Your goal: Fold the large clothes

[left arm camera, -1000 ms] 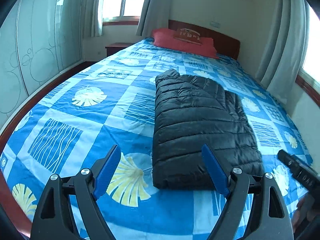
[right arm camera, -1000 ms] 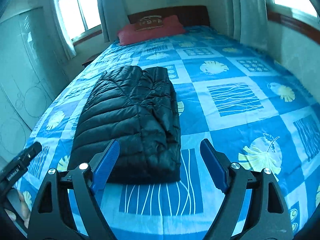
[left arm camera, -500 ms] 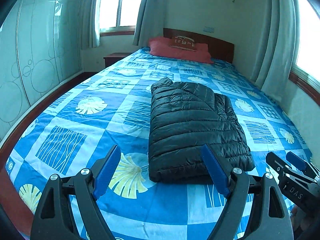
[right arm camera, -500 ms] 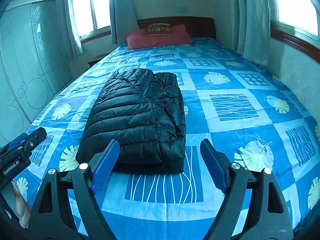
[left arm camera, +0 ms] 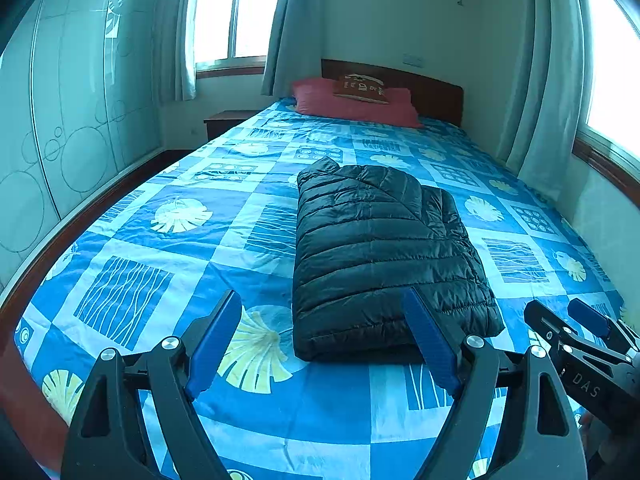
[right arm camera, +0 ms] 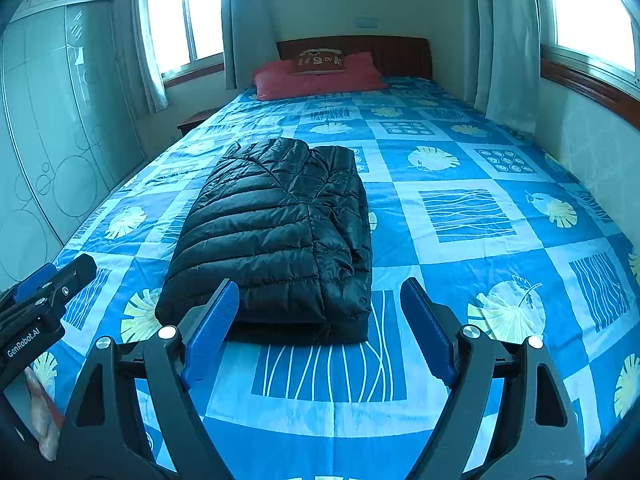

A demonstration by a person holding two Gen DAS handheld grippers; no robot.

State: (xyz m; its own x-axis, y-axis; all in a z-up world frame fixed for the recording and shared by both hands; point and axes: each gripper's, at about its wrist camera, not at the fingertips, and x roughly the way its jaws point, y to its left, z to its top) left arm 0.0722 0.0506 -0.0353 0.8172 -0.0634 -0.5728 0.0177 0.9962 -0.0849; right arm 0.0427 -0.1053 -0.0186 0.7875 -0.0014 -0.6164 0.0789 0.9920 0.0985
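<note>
A black quilted puffer jacket lies folded into a thick rectangle on the blue patterned bed; it also shows in the right wrist view. My left gripper is open and empty, above the bed's near end, short of the jacket's near edge. My right gripper is open and empty, also just short of the jacket's near edge. Each gripper shows at the edge of the other's view, the right one and the left one.
Red pillows and a wooden headboard are at the far end. A glass-fronted wardrobe stands to the left, a nightstand in the corner, curtained windows to the right. The wooden bed frame edge runs along the left.
Both grippers have pulled back and risen from the jacket, so more of the room shows. The jacket lies still and both stay open.
</note>
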